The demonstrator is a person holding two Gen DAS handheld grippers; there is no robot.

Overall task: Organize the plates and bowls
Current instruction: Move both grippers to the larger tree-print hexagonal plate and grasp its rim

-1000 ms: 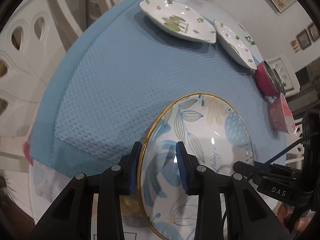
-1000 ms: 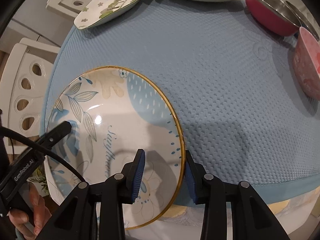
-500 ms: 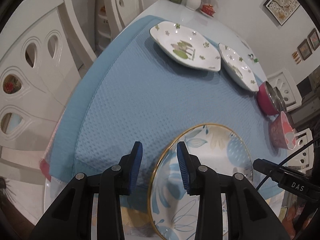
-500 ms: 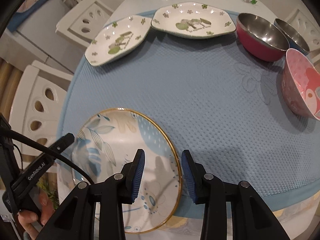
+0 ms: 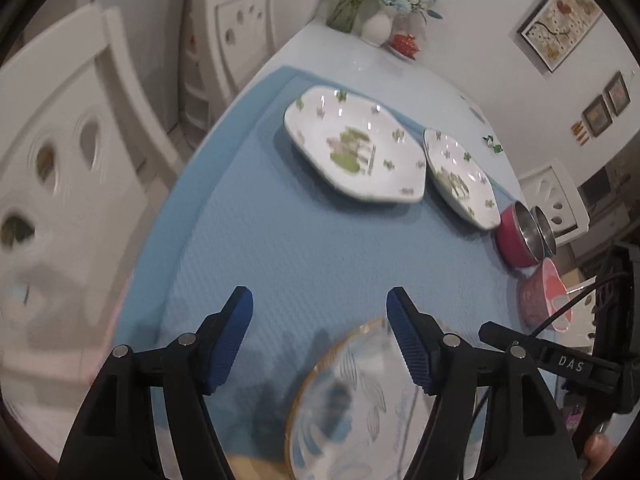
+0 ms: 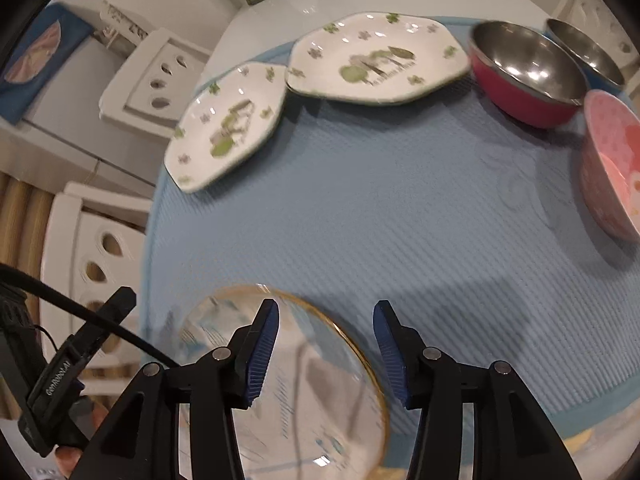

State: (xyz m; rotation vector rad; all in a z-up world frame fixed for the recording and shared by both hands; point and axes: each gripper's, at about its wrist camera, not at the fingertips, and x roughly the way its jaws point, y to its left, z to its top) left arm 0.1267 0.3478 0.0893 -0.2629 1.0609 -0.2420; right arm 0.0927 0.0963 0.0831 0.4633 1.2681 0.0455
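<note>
**Round plate set down at near edge of blue mat, both claws spreading**

The left gripper (image 5: 318, 336) and the right gripper (image 6: 326, 350) are seen above the near edge of the table, each with its jaws opening and nothing pinched between the blue pads. The gold-rimmed round plate (image 6: 320, 400) (its leaf pattern blurred) is seen lying flat on the blue mat (image 6: 400, 208) at the near edge, below both claws and touched by neither. Farther back, two white plates with green prints (image 6: 228, 126) (image 6: 376, 58) are set side by side along the mat's far edge, their rims just meeting. To the right, a pink bowl (image 6: 612, 160) is placed near, with a red steel-lined bowl (image 6: 524, 74) and a second steel bowl (image 6: 584, 48) behind it. White chairs (image 5: 60, 168) are ranged at the left; a vase of flowers (image 5: 378, 26) is stood at the far end.
</note>
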